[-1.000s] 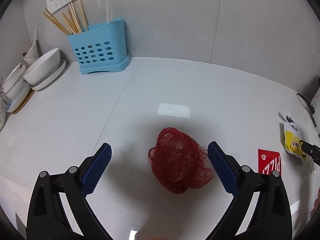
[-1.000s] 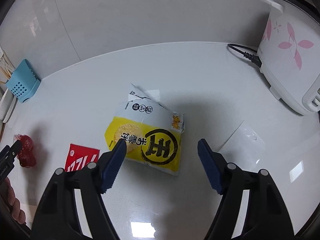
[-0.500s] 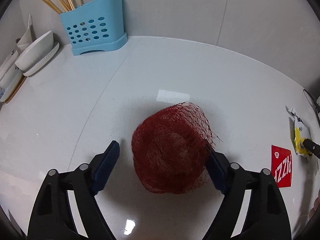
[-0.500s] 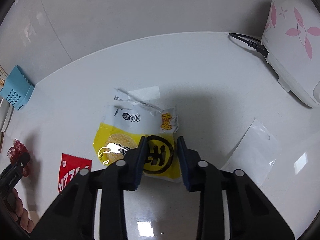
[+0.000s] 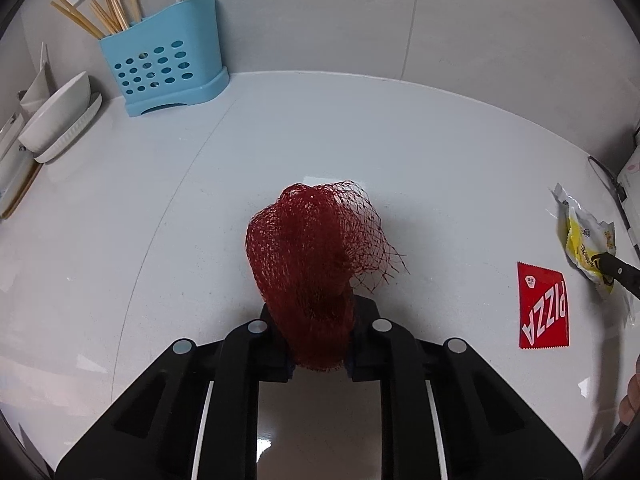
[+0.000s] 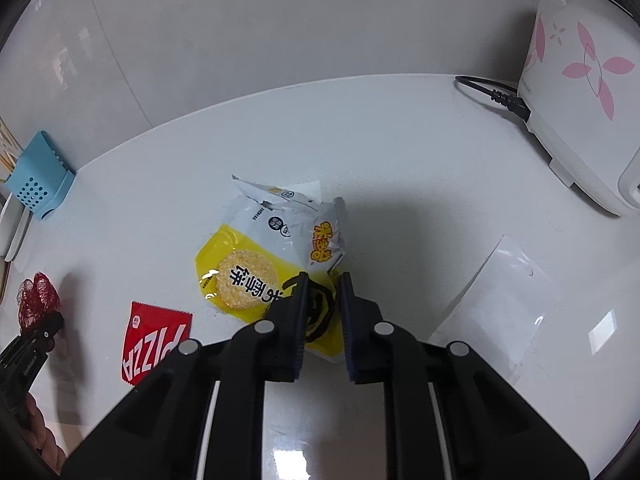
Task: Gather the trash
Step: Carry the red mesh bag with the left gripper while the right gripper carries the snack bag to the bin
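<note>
My left gripper [image 5: 318, 320] is shut on a crumpled red mesh net bag [image 5: 312, 252] over the white counter [image 5: 160, 240]; the bag bulges forward past the fingers. It also shows in the right wrist view [image 6: 38, 300]. My right gripper [image 6: 323, 300] is shut on the near edge of a yellow and white snack wrapper [image 6: 256, 264], which also shows at the far right of the left wrist view [image 5: 586, 248]. A red PIZZA wrapper [image 6: 154, 344] lies flat on the counter between the two grippers, seen in the left wrist view too [image 5: 542, 310].
A blue utensil holder [image 5: 164, 68] with chopsticks and stacked white bowls [image 5: 56, 116] stand at the back left. A white rice cooker [image 6: 588, 88] with its black cord [image 6: 492, 94] stands at the right. A clear plastic bag [image 6: 492, 300] lies right of my right gripper.
My left gripper moved onto the red mesh bag and closed on it. My right gripper closed on the yellow snack wrapper's edge, which crumpled and lifted slightly.
</note>
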`<state>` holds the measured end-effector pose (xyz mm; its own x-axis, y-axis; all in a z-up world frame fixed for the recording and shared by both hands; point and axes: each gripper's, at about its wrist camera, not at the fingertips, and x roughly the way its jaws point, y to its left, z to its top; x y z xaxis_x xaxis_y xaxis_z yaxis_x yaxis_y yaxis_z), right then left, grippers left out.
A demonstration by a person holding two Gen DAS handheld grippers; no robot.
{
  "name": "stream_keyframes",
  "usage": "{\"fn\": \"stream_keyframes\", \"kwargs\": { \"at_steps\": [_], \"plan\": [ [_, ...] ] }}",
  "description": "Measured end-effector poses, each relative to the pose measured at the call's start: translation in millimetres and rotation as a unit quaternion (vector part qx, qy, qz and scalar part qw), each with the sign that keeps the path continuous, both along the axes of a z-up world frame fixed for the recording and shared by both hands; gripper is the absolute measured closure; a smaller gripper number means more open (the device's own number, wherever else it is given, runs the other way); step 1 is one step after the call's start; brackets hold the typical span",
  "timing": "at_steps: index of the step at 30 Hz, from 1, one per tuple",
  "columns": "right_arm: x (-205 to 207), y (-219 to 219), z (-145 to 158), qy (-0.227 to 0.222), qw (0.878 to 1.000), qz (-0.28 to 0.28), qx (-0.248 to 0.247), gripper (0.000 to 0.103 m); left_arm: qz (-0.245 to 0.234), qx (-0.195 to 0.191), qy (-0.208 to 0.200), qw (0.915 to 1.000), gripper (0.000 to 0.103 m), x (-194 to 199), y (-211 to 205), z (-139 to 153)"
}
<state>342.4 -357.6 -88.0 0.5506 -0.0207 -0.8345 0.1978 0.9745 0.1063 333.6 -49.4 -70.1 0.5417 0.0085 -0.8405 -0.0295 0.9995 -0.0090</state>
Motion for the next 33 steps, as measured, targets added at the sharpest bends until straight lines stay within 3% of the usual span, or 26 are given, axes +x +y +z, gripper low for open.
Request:
{"fn": "stream_keyframes", "kwargs": {
  "at_steps": [20, 33],
  "plan": [
    [-56.7, 3.4, 55.1, -0.057, 0.998, 0.014, -0.016, 0.090, -0.008, -0.025, -0.021, 0.9994, 0.087, -44.1, 5.8, 42.7],
    [-134.0, 15.0, 81.4, -0.099, 0.994, 0.054, -0.003, 0.090, -0.032, -0.030, -0.042, 0.9981, 0.087, -116.9, -7.3, 65.5]
  ]
}}
